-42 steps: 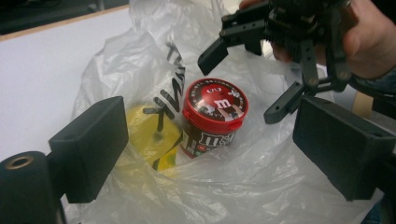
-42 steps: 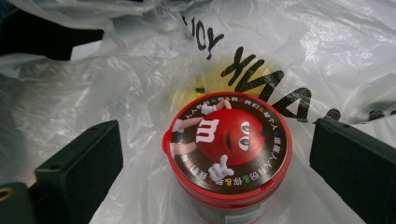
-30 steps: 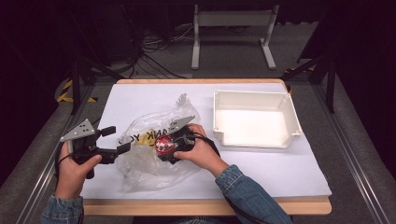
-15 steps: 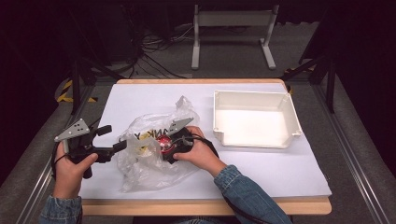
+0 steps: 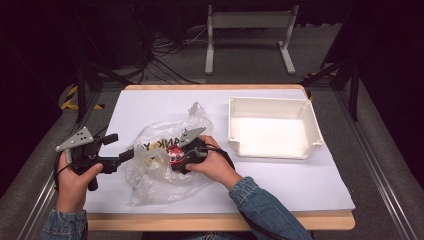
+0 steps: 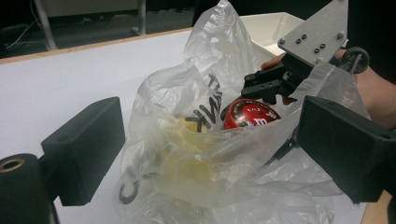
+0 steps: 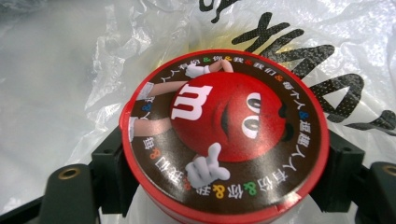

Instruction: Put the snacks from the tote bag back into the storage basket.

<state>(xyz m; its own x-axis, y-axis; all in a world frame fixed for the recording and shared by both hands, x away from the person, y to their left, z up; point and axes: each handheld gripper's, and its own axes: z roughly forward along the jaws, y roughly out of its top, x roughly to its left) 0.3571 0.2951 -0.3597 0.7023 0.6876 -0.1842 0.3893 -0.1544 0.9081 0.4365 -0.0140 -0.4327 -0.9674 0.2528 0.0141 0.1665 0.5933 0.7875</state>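
The round red candy tin (image 7: 219, 135) sits inside the clear plastic bag (image 5: 160, 165) on the white-covered table (image 5: 280, 180), left of the table's middle, its lid with the red cartoon face turned toward the right gripper's camera. The right gripper (image 5: 176, 159) reaches into the bag's mouth, and its two black jaws stand one at each side of the tin's rim; they have just been closing, and in the right gripper view the pads lie against the tin's sides, so it is clamped on the tin. A second ago the jaws stood wider around the tin; the hand itself has kept its place. In the left gripper view the tin (image 6: 252, 114) shows through the film beside a yellowish lump lower in the bag. The left gripper (image 5: 131, 150) holds the bag's left edge: one jaw lies outside the film and the other against the fold on the far side, with plastic bunched between them, though whether the pads press it tight I cannot tell. It rests where it was before. To the right, well apart from the bag, stands the white tray (image 5: 310, 145), unmoved.
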